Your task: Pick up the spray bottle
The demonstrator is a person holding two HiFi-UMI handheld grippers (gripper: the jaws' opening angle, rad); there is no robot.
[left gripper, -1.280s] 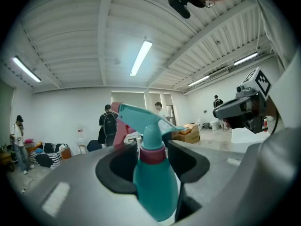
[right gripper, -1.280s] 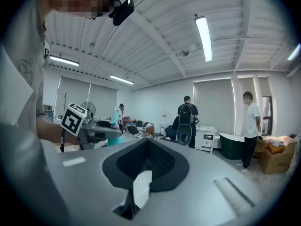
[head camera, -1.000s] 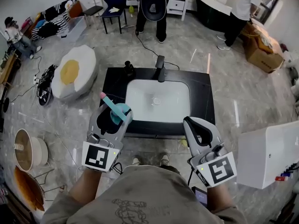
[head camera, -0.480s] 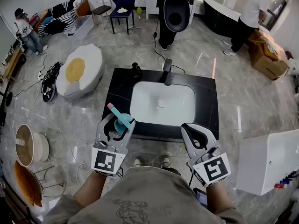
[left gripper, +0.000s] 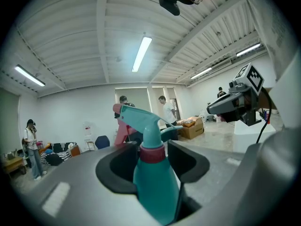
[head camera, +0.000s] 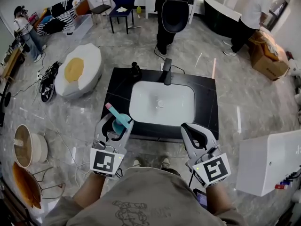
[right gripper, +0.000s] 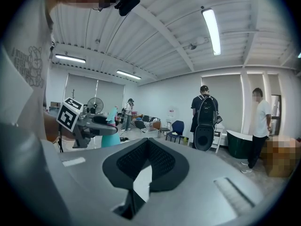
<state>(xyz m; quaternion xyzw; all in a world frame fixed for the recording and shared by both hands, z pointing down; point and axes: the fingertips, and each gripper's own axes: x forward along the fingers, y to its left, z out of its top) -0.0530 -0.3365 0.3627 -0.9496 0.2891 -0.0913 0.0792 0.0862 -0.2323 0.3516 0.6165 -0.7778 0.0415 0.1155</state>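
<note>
1 teal spray bottle (left gripper: 153,180) clamped between left tongs (head camera: 115,123), right tongs (head camera: 187,128) closed together, holding nothing

— What are you wearing here?
— A grey-beige T-shirt (head camera: 146,189), with a dark outline cartoon printed on the front.
— And your tools?
— My left gripper (head camera: 115,123) and right gripper (head camera: 190,128): pale grey shells, black jaw pads, and a black-and-white marker cube (head camera: 104,162) on each.

Teal spray bottle (left gripper: 153,185) upright, gripped in left claw (left gripper: 151,160)
</note>
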